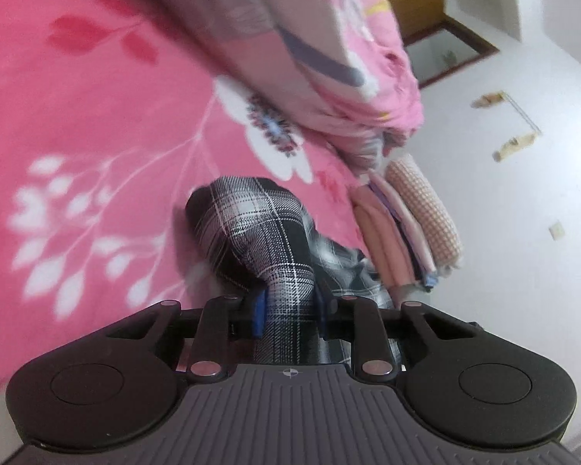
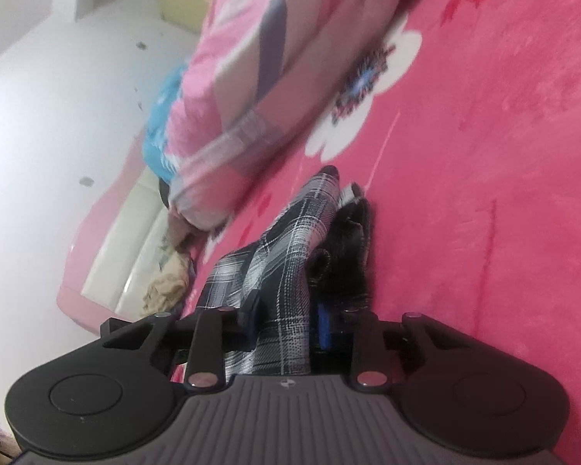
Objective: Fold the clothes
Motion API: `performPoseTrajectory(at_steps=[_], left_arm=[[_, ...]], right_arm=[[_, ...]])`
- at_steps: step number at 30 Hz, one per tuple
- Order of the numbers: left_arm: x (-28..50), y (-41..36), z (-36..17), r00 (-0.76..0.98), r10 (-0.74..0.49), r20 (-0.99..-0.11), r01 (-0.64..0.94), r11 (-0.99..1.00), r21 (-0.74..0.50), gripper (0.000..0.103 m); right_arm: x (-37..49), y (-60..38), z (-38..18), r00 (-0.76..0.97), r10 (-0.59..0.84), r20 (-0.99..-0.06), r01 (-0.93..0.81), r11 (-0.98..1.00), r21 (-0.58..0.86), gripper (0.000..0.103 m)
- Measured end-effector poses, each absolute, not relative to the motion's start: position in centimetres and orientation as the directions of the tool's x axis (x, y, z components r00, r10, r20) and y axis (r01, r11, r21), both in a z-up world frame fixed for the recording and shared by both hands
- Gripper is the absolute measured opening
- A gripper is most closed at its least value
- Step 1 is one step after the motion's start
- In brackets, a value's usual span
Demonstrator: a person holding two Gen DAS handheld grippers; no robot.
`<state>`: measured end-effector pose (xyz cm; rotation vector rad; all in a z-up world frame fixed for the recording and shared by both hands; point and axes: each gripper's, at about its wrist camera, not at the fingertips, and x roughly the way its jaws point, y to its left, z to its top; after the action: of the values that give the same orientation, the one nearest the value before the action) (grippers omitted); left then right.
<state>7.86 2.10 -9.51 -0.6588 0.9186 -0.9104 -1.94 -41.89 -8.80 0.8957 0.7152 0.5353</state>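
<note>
The left gripper (image 1: 288,310) is clamped on a bunched fold of a black-and-white plaid woven garment (image 1: 251,232), the cloth pinched between its blue-padded fingers (image 1: 258,314) and running back under the gripper body. Ahead of those fingers the plaid fabric swells into a rounded, loosely gathered mound that hangs down to a bright pink plush blanket with white flowers and leaf sprays (image 1: 89,124). The right gripper (image 2: 286,314) likewise grips the same plaid garment (image 2: 290,240) between its fingers, one blue pad (image 2: 323,325) showing on the right of the cloth; the fabric rises forward in a narrow, creased strip, with a dark fuzzy part (image 2: 348,248) just to its right. Beyond the left claw and to its right sits a neat stack of folded clothes (image 1: 403,232) in peach, lilac and a small pink check, on the blanket's edge. Farther ahead of both claws lies a thick folded pink quilt with white, grey and purple bands (image 1: 329,46), soft and puffy. In the right wrist view, to the left of the claw, a glossy pink-and-cream bed frame (image 2: 112,255) borders the blanket, with crumpled beige cloth (image 2: 166,286) on it and a blue patterned fabric (image 2: 162,135) beside the quilt. Both views are motion-blurred.
</note>
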Motion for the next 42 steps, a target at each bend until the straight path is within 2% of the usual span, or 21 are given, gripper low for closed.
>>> performPoseTrajectory(at_steps=[4, 7, 9, 13, 19, 22, 25, 27, 31, 33, 37, 41, 42], left_arm=[[9.0, 2.3, -11.5, 0.291, -0.854, -0.431, 0.303, 0.509, -0.806, 0.029], [8.8, 4.0, -11.7, 0.295, -0.867, -0.401, 0.234, 0.472, -0.850, 0.033], [8.0, 5.2, -10.7, 0.336, -0.857, -0.391, 0.243, 0.480, -0.843, 0.035], [5.2, 5.0, -8.3, 0.378, -0.832, -0.406, 0.346, 0.534, -0.772, 0.035], [-0.4, 0.9, -6.6, 0.388, -0.788, -0.478, 0.579, 0.612, -0.539, 0.035], [-1.3, 0.6, -7.7, 0.380, -0.765, -0.521, 0.593, 0.633, -0.497, 0.035], [-1.5, 0.9, -8.1, 0.382, -0.763, -0.521, 0.595, 0.634, -0.493, 0.035], [-1.6, 0.9, -8.0, 0.383, -0.764, -0.519, 0.595, 0.634, -0.494, 0.036], [-2.0, 0.7, -7.8, 0.397, -0.749, -0.530, 0.596, 0.650, -0.472, 0.038], [-2.5, 0.8, -7.8, 0.404, -0.746, -0.530, 0.603, 0.653, -0.459, 0.039], [-3.0, 1.1, -8.0, 0.410, -0.747, -0.524, 0.615, 0.651, -0.446, 0.039], [-2.5, 1.4, -8.1, 0.398, -0.756, -0.519, 0.611, 0.641, -0.465, 0.039], [-2.5, 1.4, -8.2, 0.396, -0.758, -0.518, 0.610, 0.639, -0.468, 0.039]], right_arm=[[-2.3, -42.2, -9.7, 0.677, 0.658, -0.328, -0.080, 0.510, 0.857, 0.033], [-2.7, -42.5, -9.3, 0.683, 0.637, -0.357, -0.037, 0.518, 0.854, 0.038], [-3.5, -42.5, -7.4, 0.710, 0.573, -0.409, -0.035, 0.609, 0.792, 0.038], [-4.6, -41.5, -3.4, 0.779, 0.400, -0.483, -0.019, 0.784, 0.620, 0.037], [-4.8, -40.2, -3.8, 0.768, 0.359, -0.531, -0.014, 0.838, 0.546, 0.033], [-4.8, -39.6, -4.1, 0.762, 0.336, -0.553, -0.012, 0.862, 0.507, 0.032], [-4.9, -38.9, -4.3, 0.756, 0.313, -0.575, -0.011, 0.884, 0.467, 0.031], [-5.2, -38.5, -3.2, 0.769, 0.266, -0.581, -0.015, 0.916, 0.400, 0.031], [-3.2, -36.4, -1.3, 0.801, 0.329, -0.500, -0.124, 0.909, 0.399, 0.030], [-1.3, -35.4, -1.5, 0.792, 0.358, -0.494, -0.150, 0.899, 0.412, 0.030], [0.9, -36.5, -3.9, 0.773, 0.245, -0.585, -0.015, 0.930, 0.368, 0.030], [-1.3, -39.9, -4.2, 0.796, 0.133, -0.590, 0.149, 0.903, 0.403, 0.031], [-2.3, -39.9, -3.6, 0.814, 0.141, -0.564, 0.133, 0.899, 0.417, 0.031]])
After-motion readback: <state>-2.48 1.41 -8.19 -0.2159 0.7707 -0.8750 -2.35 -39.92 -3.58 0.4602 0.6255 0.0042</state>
